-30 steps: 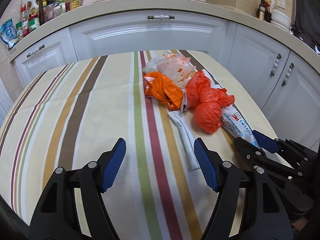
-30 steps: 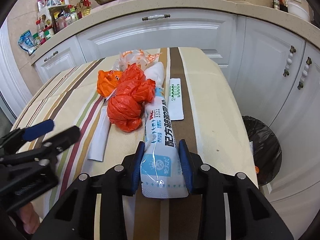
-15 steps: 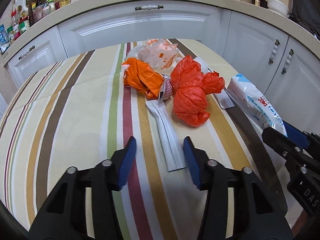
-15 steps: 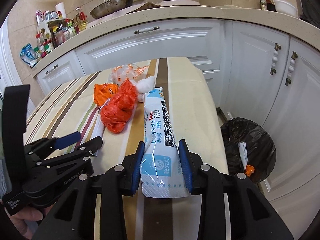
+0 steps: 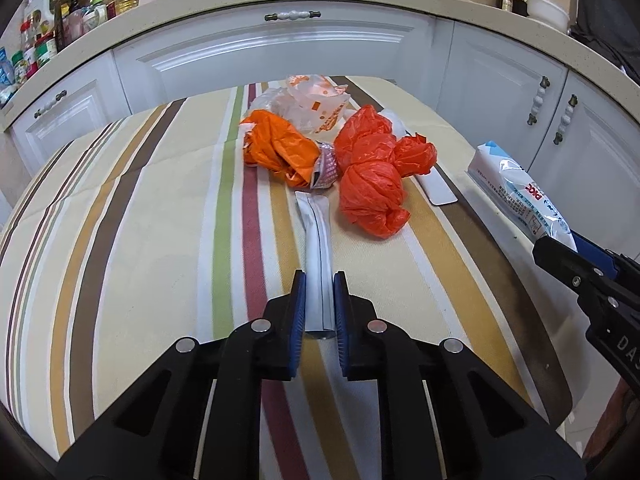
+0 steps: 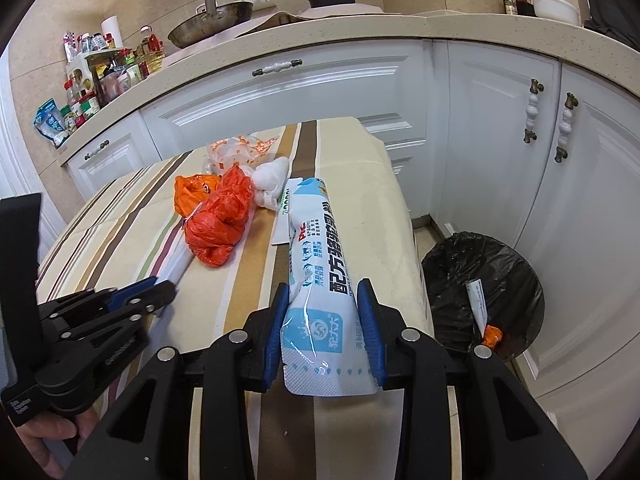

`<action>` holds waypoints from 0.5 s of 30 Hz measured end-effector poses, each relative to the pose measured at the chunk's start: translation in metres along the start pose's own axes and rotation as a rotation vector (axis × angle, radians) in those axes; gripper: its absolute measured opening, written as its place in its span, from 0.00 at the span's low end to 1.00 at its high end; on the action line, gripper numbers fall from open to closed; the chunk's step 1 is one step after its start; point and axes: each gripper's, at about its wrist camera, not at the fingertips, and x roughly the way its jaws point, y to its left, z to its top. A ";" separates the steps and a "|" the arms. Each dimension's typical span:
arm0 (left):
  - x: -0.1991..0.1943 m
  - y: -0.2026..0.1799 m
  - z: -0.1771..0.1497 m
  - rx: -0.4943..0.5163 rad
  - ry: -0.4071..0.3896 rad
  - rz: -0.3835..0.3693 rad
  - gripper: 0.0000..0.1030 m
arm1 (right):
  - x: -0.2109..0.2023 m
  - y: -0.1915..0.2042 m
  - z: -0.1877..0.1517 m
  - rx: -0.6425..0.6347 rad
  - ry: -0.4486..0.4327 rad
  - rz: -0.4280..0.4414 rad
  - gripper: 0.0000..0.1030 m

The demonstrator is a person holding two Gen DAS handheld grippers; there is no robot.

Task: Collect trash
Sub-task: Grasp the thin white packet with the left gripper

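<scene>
Overhanging table edge (image 6: 416, 280): gripped packet (image 6: 320, 272)

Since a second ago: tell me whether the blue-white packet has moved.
Yes. Shut in the right gripper, the packet has left the red bags and swung right, off the table, toward the bin.

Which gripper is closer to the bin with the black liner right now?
Right. The right gripper, shut on the blue-and-white packet, hangs at the table's edge just beside the bin. The left gripper is farther off over the tablecloth, closing on a long white wrapper.
</scene>
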 end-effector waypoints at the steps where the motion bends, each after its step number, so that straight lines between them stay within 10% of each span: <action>1: -0.003 0.003 -0.001 -0.009 -0.002 -0.001 0.13 | 0.000 0.000 0.000 0.001 -0.001 -0.003 0.34; 15: -0.051 0.001 0.007 0.002 -0.101 -0.034 0.12 | -0.016 -0.027 0.008 0.022 -0.061 -0.115 0.34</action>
